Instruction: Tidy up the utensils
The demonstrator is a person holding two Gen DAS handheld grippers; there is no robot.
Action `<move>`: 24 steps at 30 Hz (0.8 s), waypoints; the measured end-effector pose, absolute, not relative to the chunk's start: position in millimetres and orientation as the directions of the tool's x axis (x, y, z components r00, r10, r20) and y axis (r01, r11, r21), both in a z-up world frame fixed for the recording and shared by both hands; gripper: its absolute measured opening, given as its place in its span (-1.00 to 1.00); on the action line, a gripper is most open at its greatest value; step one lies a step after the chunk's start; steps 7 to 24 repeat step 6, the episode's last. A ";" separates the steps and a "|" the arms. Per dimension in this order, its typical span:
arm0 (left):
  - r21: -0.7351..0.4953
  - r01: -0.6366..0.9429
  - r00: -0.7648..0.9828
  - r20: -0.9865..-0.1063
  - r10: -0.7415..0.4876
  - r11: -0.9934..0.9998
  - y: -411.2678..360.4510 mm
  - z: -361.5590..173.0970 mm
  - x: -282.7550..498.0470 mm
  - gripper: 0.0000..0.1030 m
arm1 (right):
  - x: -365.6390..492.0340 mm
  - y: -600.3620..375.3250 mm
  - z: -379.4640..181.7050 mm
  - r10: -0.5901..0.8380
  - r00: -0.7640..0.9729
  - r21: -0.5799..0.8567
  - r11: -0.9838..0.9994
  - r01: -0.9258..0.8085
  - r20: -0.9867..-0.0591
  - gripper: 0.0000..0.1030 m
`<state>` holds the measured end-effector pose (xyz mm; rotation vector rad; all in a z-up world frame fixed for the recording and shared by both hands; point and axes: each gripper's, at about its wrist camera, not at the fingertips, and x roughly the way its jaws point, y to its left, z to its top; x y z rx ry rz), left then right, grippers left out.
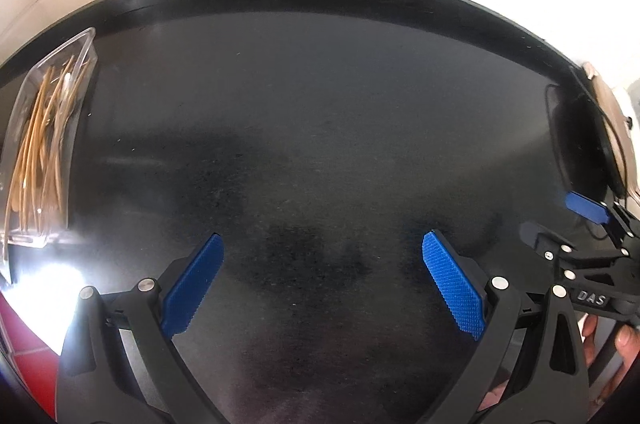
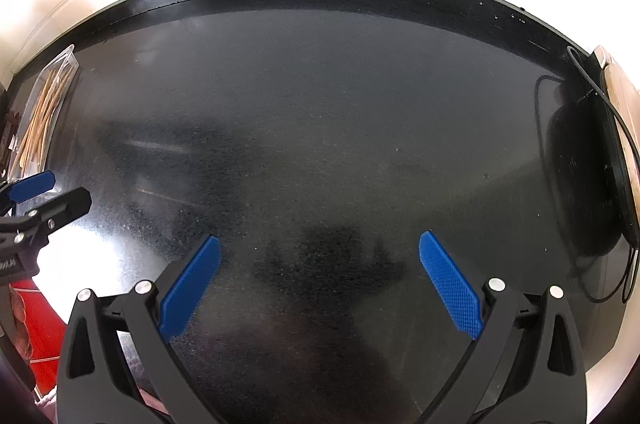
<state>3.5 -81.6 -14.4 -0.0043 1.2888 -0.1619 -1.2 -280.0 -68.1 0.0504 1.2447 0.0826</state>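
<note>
A: Left wrist view, item by item?

B: Left gripper (image 1: 322,260): jaws spread wide, blue pads (image 1: 454,284) bare, nothing between them. It hangs over a dark, glossy surface (image 1: 320,124).

A: The utensils?

B: Wooden utensils (image 1: 40,144), thin and tan, lie bundled in a clear plastic container (image 1: 82,48) at 9 o'clock, near the surface's left edge and well apart from the gripper. Individual types cannot be told.

A: Other entries?

B: Right gripper (image 1: 560,220) at 3 o'clock, seen side-on, jaws parted, empty. A black round object (image 1: 576,136) with a thin black cable (image 1: 616,148) sits beyond it at the right edge. Part of a hand (image 1: 624,340) shows at 4 o'clock.

A: Right wrist view?

B: Right gripper (image 2: 320,256): jaws wide, holding nothing, over the same surface (image 2: 320,104).

A: Utensils here?

B: Utensils (image 2: 40,120) in the container (image 2: 66,58) at 9 to 10 o'clock, far left. Left gripper (image 2: 52,190) sits just below them at 9 o'clock, open. Black round object (image 2: 576,176) and cable (image 2: 624,128) at 3 o'clock.
</note>
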 end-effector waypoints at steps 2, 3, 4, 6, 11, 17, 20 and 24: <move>-0.086 0.110 0.258 -0.960 -0.112 0.990 -80.1 -18.4 5.3 0.88 | -0.8 -280.9 -68.8 0.089 0.315 0.084 0.996 -0.031 -0.945 0.87; -0.082 0.107 0.257 -0.961 -0.107 0.991 -79.9 -19.8 5.5 0.88 | -1.0 -281.9 -69.4 0.089 0.315 0.084 0.996 -0.031 -0.945 0.87; -0.083 0.109 0.250 -0.962 -0.108 0.991 -80.1 -21.4 6.6 0.88 | -0.2 -282.5 -69.7 0.089 0.314 0.084 0.996 -0.031 -0.945 0.87; -0.091 0.112 0.235 -0.965 -0.116 0.989 -80.3 -23.8 7.7 0.88 | 0.1 -282.9 -70.3 0.089 0.313 0.084 0.996 -0.028 -0.946 0.87; -0.091 0.112 0.235 -0.965 -0.116 0.989 -80.3 -23.8 7.7 0.88 | 0.1 -282.9 -70.3 0.089 0.313 0.084 0.996 -0.028 -0.946 0.87; -0.091 0.112 0.235 -0.965 -0.116 0.989 -80.3 -23.8 7.7 0.88 | 0.1 -282.9 -70.3 0.089 0.313 0.084 0.996 -0.028 -0.946 0.87; -0.091 0.112 0.235 -0.965 -0.116 0.989 -80.3 -23.8 7.7 0.88 | 0.1 -282.9 -70.3 0.089 0.313 0.084 0.996 -0.028 -0.946 0.87; -0.091 0.112 0.235 -0.965 -0.116 0.989 -80.3 -23.8 7.7 0.88 | 0.1 -282.9 -70.3 0.089 0.313 0.084 0.996 -0.028 -0.946 0.87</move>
